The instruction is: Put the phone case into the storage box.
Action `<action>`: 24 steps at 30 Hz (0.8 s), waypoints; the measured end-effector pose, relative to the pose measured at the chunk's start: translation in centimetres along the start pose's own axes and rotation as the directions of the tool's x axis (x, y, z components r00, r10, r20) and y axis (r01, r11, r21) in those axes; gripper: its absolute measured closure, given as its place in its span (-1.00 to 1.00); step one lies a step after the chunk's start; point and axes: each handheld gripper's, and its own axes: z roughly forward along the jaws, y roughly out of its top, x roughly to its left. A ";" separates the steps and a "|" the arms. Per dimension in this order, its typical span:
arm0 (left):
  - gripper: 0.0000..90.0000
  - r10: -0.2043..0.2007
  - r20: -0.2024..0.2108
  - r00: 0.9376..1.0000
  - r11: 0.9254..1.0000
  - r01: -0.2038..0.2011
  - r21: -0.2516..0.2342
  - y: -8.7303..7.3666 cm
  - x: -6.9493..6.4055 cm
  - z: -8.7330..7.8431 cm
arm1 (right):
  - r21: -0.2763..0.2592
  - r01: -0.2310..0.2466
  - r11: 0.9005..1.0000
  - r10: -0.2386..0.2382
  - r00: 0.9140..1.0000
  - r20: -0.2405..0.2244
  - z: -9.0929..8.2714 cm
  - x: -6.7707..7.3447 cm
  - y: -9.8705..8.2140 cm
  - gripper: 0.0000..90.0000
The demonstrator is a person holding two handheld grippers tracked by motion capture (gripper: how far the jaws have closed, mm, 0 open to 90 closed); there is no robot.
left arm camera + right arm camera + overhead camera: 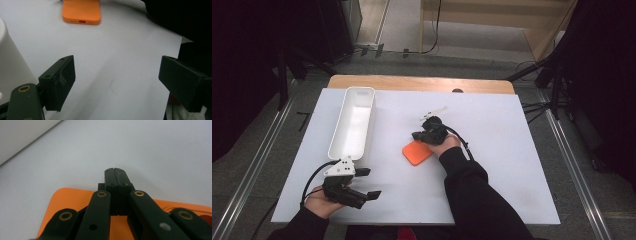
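Note:
An orange phone case [417, 152] lies flat near the middle of the white table sheet [502, 165]. My right gripper [417, 135] hovers over the case's far edge, shut, its two jaws pressed together with nothing between them. In the right gripper view the shut gripper [115, 173] reaches past the orange case [62, 202] below it. My left gripper [369, 183] rests near the front left of the sheet, open and pointing right. In the left gripper view the open gripper [117, 82] holds nothing, and the orange case [81, 11] lies farther off.
A long, empty white tray [353, 120] stands lengthwise at the left of the sheet, just beyond my left gripper; its wall [10, 65] is close on that gripper's left. A small white piece [434, 112] lies behind the right gripper. Wooden table edge at the back.

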 end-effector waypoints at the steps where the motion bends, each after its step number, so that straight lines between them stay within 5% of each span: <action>1: -0.68 0.000 0.000 1.000 1.000 0.000 0.000 0.0 0.0 0.0 | 0.001 -0.007 1.000 0.007 1.000 0.000 -0.2 0.1 -0.2 0.96; 15: -0.68 0.000 -0.002 1.000 1.000 0.000 0.004 0.0 0.0 0.1 | -0.008 -0.024 1.000 0.024 1.000 -0.009 -2.1 0.1 -2.7 0.96; 24: -0.68 0.001 -0.002 1.000 1.000 -0.001 0.009 0.1 0.0 0.2 | -0.021 -0.032 0.999 0.032 0.999 -0.002 -2.3 0.0 -2.7 0.86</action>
